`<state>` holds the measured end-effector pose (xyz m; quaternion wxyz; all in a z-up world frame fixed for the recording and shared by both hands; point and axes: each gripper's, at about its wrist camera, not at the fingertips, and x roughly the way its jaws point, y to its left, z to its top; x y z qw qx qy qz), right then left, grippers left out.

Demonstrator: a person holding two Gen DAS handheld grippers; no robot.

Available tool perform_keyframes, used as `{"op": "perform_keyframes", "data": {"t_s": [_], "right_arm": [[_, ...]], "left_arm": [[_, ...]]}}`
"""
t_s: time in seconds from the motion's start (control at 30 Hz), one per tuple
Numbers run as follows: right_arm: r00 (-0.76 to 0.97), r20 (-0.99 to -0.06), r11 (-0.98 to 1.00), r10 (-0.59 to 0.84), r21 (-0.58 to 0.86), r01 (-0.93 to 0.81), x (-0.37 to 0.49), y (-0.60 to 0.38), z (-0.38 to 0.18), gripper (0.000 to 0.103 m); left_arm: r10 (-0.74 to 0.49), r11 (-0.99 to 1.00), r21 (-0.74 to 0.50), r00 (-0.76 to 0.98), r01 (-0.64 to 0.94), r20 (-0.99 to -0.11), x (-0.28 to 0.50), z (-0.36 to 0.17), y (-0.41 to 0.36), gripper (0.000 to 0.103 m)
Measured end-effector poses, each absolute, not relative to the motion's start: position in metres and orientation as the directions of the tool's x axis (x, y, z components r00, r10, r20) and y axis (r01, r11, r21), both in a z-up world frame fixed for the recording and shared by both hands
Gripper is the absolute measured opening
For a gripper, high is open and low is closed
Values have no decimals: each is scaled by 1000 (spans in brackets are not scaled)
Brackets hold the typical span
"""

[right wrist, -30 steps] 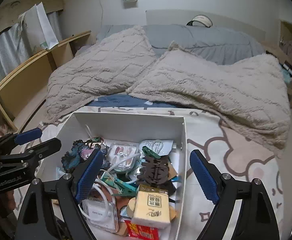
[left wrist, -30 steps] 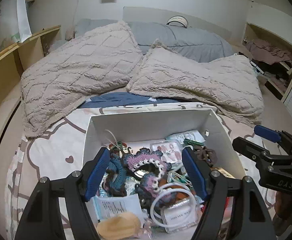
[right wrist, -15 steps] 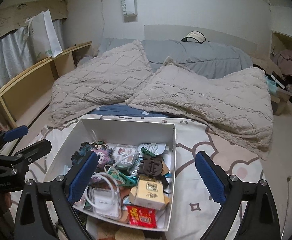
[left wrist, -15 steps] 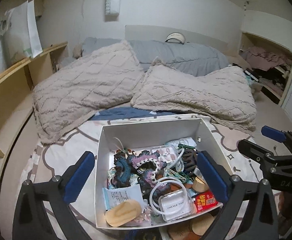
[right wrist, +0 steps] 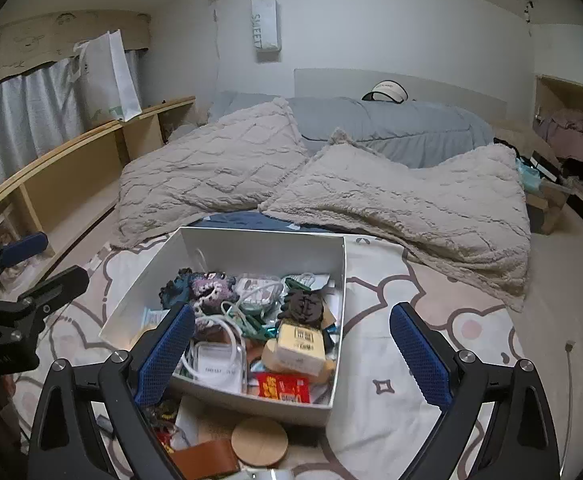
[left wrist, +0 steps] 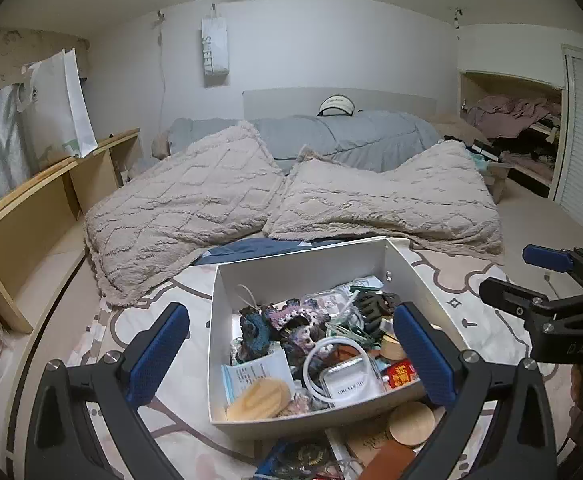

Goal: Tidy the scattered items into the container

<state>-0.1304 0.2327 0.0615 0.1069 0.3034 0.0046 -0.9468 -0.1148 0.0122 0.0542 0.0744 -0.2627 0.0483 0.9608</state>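
One hanging bag (right wrist: pixel 266 24) reads "SWEET".

Brown wallet (right wrist: pixel 205 460) partly behind tongs.

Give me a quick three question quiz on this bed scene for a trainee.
1. True or false: the left gripper holds an item.
2. Which lies outside the white box: A, the round wooden lid; B, the black hair claw; C, the red packet?
3. What colour are the pads of the right gripper?

Key: 1 false, it is open and empty; 2 A; 3 blue.
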Motion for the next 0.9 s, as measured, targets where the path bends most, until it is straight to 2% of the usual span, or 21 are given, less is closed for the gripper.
{"op": "perform_keyframes", "data": {"t_s": [0.37, 0.57, 0.67, 0.9], "right_arm": [[-813, -542, -974, -211, 48, 221, -84, 235, 53, 98], [-819, -534, -973, -211, 36, 228, -61, 236, 45, 99], [-831, -521, -976, -198, 22, 218, -52, 238, 44, 103], [-851, -491, -979, -186, 21, 202, -32, 244, 41, 103]], "left_arm": [[149, -984, 20, -868, -179, -473, -68, 51, 4, 103], [134, -984, 48, -882, -174, -452, -45, 45, 4, 103], [121, -982, 74, -886, -172, -448, -36, 40, 6, 103], [126, -981, 78, -888, -178, -442, -20, 29, 5, 103]]}}
